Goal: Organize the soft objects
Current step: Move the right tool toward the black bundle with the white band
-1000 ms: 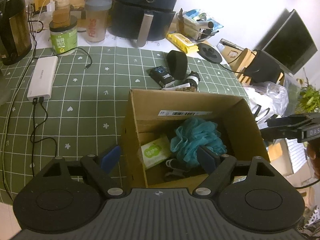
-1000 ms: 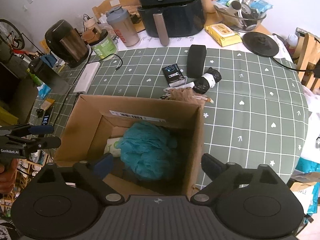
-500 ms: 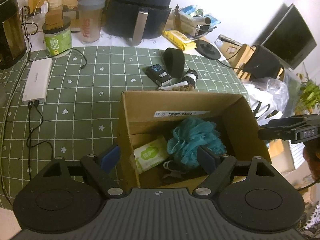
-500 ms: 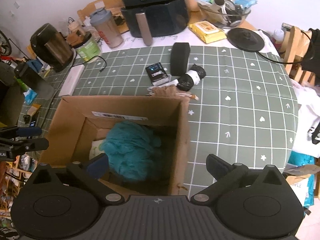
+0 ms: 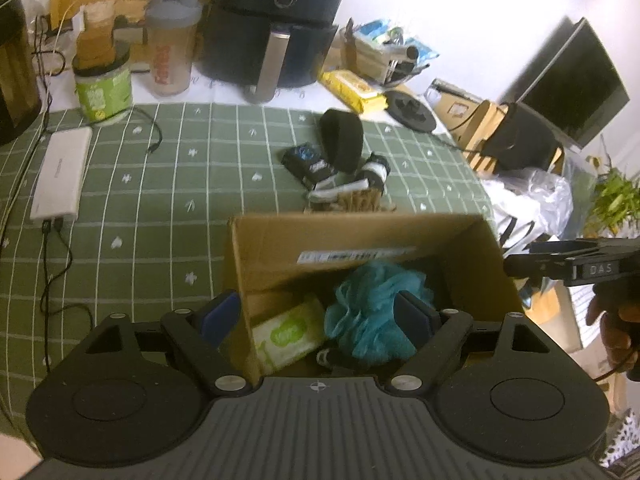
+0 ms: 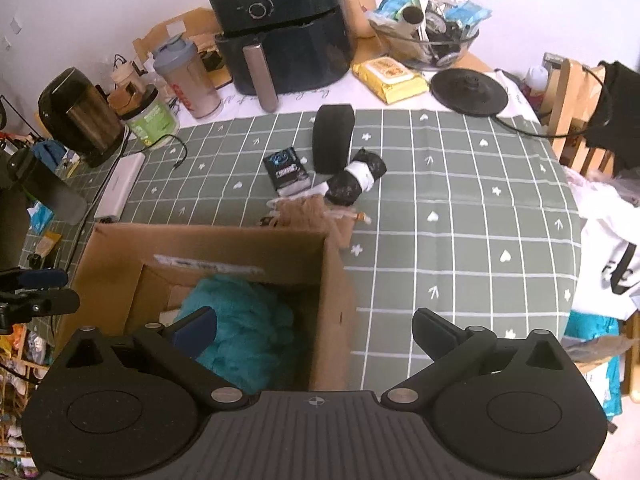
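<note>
So both grippers, left gripper (image 5: 318, 316) & right gripper (image 6: 314, 330), gape empty over box (image 6: 208, 240); teal loofah (image 5: 372, 312) already inside, soft bits waiting behind on surface (image 6: 460, 216).

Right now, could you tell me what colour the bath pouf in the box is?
Teal blue bath pouf; clearest in the left wrist view.

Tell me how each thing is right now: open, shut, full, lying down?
Cardboard box: open on top, things inside.
Teal bath pouf: inside the box.
Green wipes pack: inside the box, lying tilted.
Left tool: open, empty, above the box.
Right tool: open, empty, over the box's edge.
Black pouch: lying on the tablecloth.
Air fryer: drawer shut.
</note>
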`<state>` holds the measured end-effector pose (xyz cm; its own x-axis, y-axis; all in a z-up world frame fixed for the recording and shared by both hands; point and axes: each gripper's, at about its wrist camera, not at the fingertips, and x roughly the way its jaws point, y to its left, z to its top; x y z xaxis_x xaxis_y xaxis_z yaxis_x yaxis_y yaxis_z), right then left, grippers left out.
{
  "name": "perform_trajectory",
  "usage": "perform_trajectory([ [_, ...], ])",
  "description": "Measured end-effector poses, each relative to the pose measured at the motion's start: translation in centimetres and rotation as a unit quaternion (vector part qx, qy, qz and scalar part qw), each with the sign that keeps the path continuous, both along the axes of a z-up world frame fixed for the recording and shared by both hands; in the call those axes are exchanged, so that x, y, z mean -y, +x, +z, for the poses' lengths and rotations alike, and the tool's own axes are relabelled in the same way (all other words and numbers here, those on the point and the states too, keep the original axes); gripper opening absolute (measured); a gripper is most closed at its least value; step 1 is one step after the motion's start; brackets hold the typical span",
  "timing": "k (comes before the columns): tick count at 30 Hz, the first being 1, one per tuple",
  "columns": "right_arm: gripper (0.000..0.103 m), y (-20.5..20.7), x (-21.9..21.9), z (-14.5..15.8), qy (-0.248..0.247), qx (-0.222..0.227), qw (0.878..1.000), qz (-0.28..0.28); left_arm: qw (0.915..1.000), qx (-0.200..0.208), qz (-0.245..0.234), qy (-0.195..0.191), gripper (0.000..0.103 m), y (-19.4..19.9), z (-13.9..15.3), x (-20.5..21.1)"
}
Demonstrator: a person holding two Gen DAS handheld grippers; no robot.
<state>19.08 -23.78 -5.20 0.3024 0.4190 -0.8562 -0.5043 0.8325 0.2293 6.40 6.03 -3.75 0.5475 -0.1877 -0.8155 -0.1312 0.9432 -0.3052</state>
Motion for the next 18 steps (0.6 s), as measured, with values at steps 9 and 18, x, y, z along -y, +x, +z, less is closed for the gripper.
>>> perform_trajectory([
  [9, 0.103, 3.4, -1.0, 1.1, -0.021, 0.036, 0.999, 0.002, 0.9993, 0.036, -0.005, 0.006, 0.084, 2.9, 1.8, -0.2],
  [18, 0.103, 6.8, -2.2, 1.0, -0.046, 0.096, 0.994, 0.004, 0.9984, 0.055, -0.012, -0.002, 0.084, 4.6, 2.7, 0.0],
])
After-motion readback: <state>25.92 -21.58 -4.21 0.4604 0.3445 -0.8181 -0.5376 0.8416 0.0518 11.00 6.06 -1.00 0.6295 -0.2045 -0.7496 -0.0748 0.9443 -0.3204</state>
